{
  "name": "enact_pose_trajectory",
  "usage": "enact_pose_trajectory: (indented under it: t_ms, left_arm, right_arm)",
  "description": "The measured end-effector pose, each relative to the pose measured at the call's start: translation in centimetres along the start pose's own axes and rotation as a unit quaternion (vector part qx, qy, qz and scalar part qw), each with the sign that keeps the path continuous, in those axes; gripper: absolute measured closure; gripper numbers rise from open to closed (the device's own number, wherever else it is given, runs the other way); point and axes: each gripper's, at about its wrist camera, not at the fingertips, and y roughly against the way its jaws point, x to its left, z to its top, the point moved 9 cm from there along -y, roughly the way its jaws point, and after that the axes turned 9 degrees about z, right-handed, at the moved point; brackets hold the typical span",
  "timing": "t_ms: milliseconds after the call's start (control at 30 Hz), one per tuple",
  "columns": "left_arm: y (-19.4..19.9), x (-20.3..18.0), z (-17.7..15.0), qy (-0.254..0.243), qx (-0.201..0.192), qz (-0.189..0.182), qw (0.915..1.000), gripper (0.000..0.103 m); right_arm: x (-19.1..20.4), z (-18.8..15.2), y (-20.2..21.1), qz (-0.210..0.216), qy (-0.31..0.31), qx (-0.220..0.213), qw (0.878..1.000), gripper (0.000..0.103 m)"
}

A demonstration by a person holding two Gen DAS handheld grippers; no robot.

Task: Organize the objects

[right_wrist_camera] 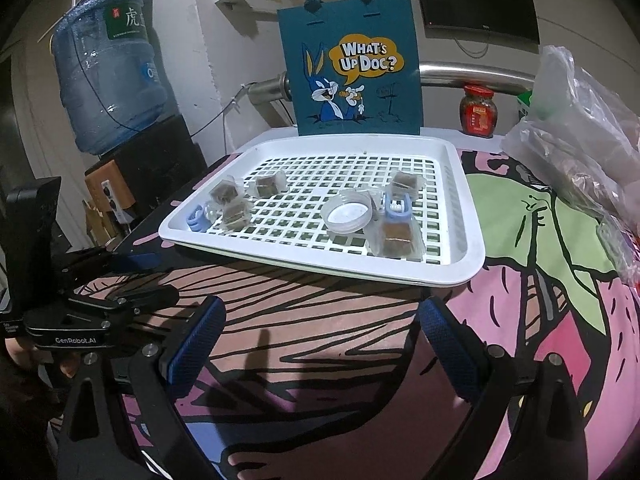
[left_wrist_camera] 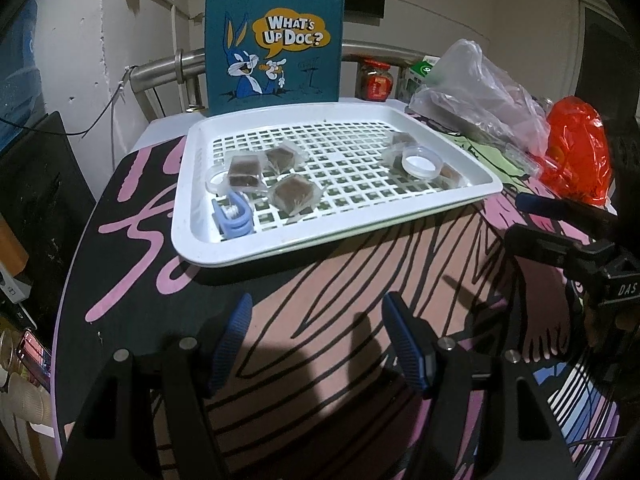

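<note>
With both tongs, left (left_wrist_camera: 316, 344) and right (right_wrist_camera: 320, 344), spread and empty over the table (right_wrist_camera: 320, 300), reach your right tongs into the white tray (right_wrist_camera: 472, 240) and close squarely on the near wrapped brown cube (right_wrist_camera: 398, 238), clear of the round lid (right_wrist_camera: 347, 213) beside it.
</note>
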Motion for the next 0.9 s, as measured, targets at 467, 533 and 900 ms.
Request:
enact_pose_trajectory:
  t_ms: [467,533,900]
  left_arm:
    - [-0.2,0.0,-0.4,0.001,0.019,-0.009,0.9998,0.036]
    - [-0.3,0.0,-0.5,0.000,0.022,-0.009,0.9997,0.036]
    - [-0.5,-0.7,-0.8,-0.012,0.030,-0.016,0.9993,0.036]
  right_arm:
    - [0.4,-0.8,-0.5,0.013,-0.004,0.031,0.999,0.005]
    - [0.4,-0.9,-0.6,0.014,-0.006,0.036,0.999,0.005]
    - [1.1,-1.1,-0.7,0.024,0.000,0.043,0.999,0.005]
